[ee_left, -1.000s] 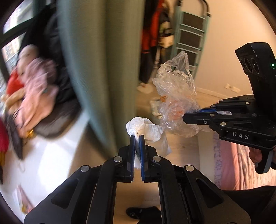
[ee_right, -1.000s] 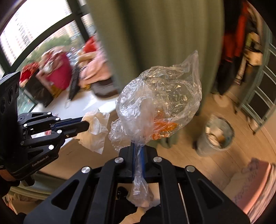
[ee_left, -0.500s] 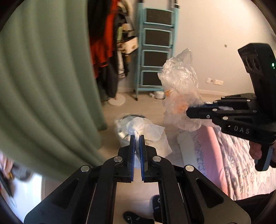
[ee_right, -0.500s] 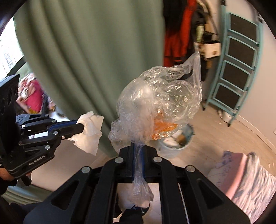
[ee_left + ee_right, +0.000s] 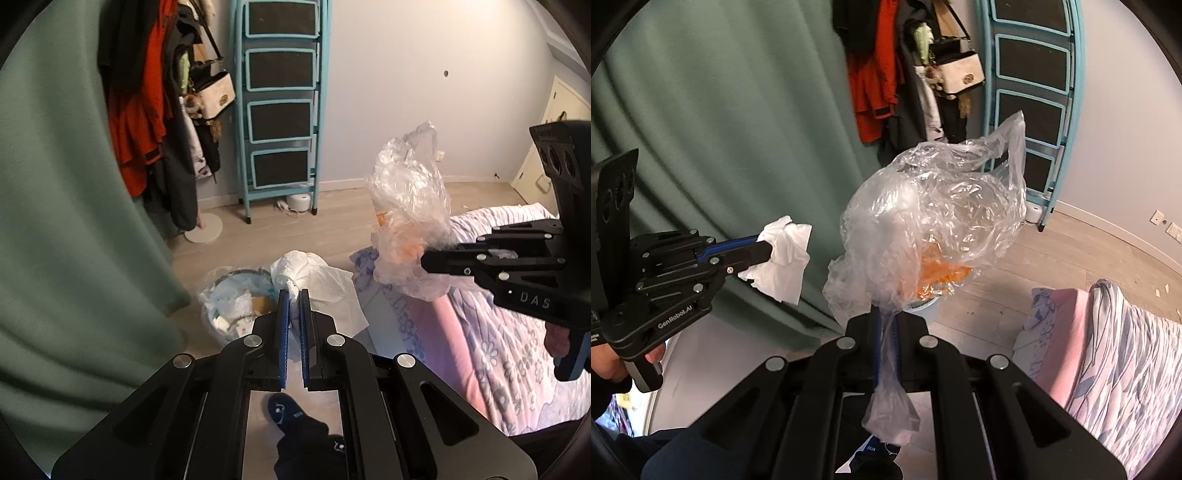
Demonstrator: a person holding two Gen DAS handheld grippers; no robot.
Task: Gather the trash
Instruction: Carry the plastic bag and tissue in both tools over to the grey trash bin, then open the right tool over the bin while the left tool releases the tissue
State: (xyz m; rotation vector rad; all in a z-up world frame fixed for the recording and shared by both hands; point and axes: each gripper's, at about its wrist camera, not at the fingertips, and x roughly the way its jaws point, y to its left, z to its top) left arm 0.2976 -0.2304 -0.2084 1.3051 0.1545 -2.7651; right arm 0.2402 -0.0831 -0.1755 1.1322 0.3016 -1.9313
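Left wrist view, left to right: green curtain (image 5: 74,221) fills the 9 o'clock side; hanging clothes (image 5: 147,110) at 11 o'clock; a turquoise step ladder (image 5: 282,107) at 12 o'clock. At centre, the left gripper (image 5: 293,295) is clamped on a crumpled white paper towel (image 5: 314,277), held above the floor. A lined waste bin (image 5: 236,302), already holding trash, sits on the floor just beside the towel at 9 o'clock of it. At 3 o'clock, the right gripper (image 5: 424,260) is closed on a crumpled clear plastic bag (image 5: 410,221) with orange scraps inside, over the bed (image 5: 498,350).

Right wrist view: the towel is at 9 o'clock, the bag at centre, its tail pinched between the jaws.
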